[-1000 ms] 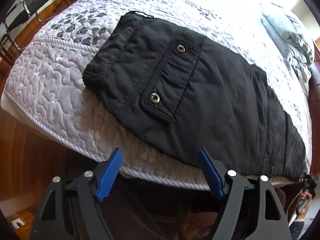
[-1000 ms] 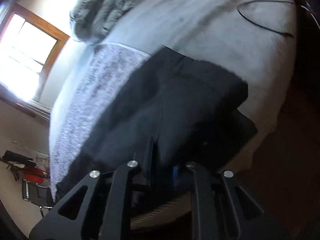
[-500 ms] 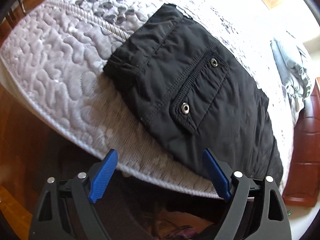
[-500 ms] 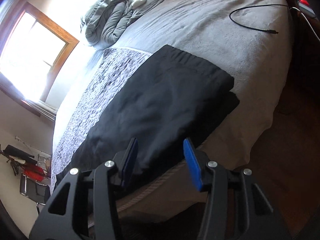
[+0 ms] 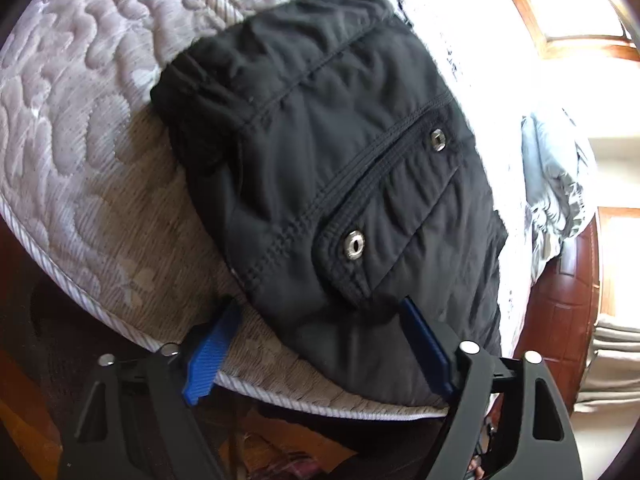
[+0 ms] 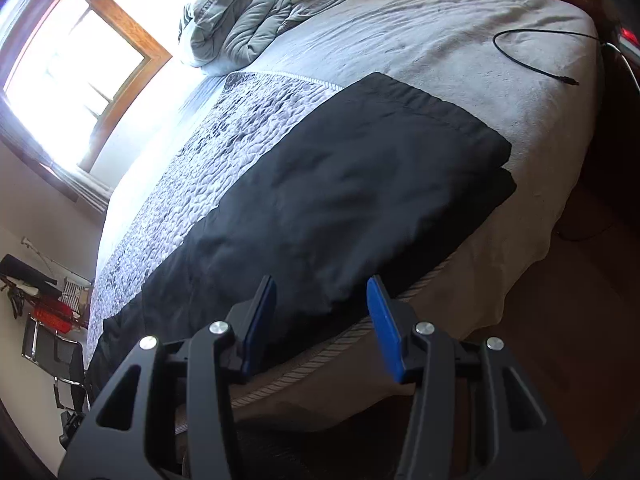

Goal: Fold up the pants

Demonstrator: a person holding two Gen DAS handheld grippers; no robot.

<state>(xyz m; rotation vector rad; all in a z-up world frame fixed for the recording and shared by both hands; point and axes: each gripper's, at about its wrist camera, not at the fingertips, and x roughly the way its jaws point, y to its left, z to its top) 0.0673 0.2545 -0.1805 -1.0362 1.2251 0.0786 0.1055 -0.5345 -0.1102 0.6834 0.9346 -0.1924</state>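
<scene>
Black pants [image 5: 340,168] lie flat along the near edge of the bed, legs laid one on the other. The left wrist view shows the waistband end with a back pocket and two metal snaps [image 5: 354,243]. My left gripper [image 5: 316,316] is open, its fingers straddling the near edge of the pants at the pocket. The right wrist view shows the leg end of the pants [image 6: 340,200], with the hems at the right. My right gripper [image 6: 322,294] is open, close to the pants' near edge and holding nothing.
The pants lie on a quilted grey bedspread [image 5: 72,128] over the bed [image 6: 440,40]. A crumpled grey duvet [image 6: 236,20] sits at the head. A black cable [image 6: 532,56] lies on the bed beyond the hems. A chair and clutter [image 6: 44,312] stand far left.
My right gripper was shut on the pants' leg fabric a second ago; it has let go, opened and drawn back. My left gripper has moved in closer to the waistband, staying open.
</scene>
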